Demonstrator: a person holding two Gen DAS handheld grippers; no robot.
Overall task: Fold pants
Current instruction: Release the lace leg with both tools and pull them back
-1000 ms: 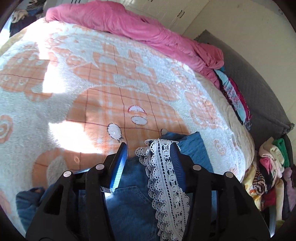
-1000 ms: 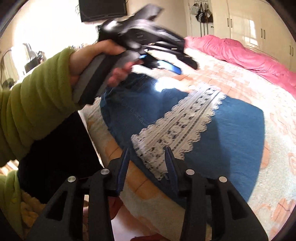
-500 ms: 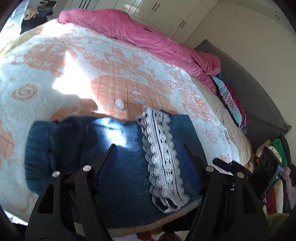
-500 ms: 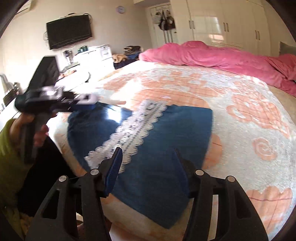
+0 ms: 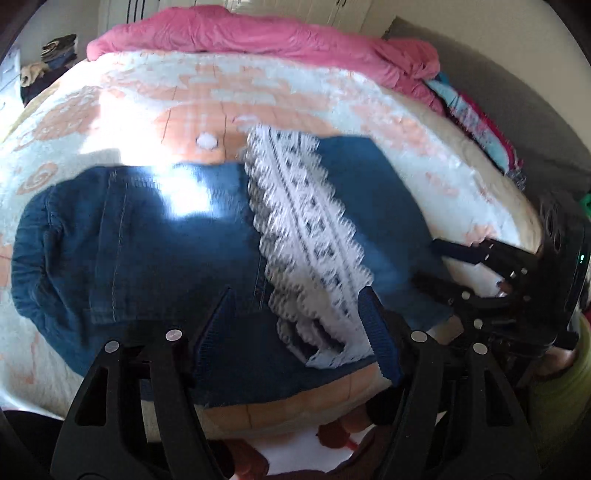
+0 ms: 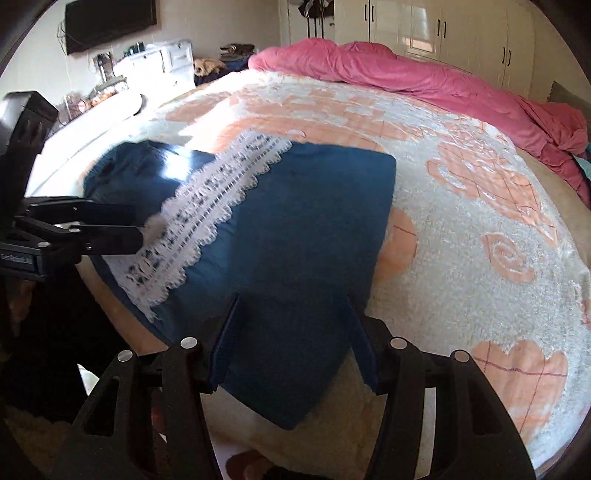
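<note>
Looking down over my left claw (image 5: 297, 314), I see the pants (image 5: 155, 236) lying folded on the blanket (image 5: 443, 155) near the bed's front edge, a lace band (image 5: 306, 229) running across the denim. That claw hangs released above them, nothing between its fingers — its jaws have just been opening. Sunlight falls in a bright patch on the denim and blanket. My right claw (image 6: 293, 332) is released too, jaws lately opened, hovering over the plain blue end of the pants without pressing it. Around the bed: a TV (image 6: 110, 22) on the wall, a white dresser (image 6: 155, 62) below it, a pink duvet (image 6: 406, 74) heaped along the far side — white wardrobes (image 6: 461, 33) behind.
</note>
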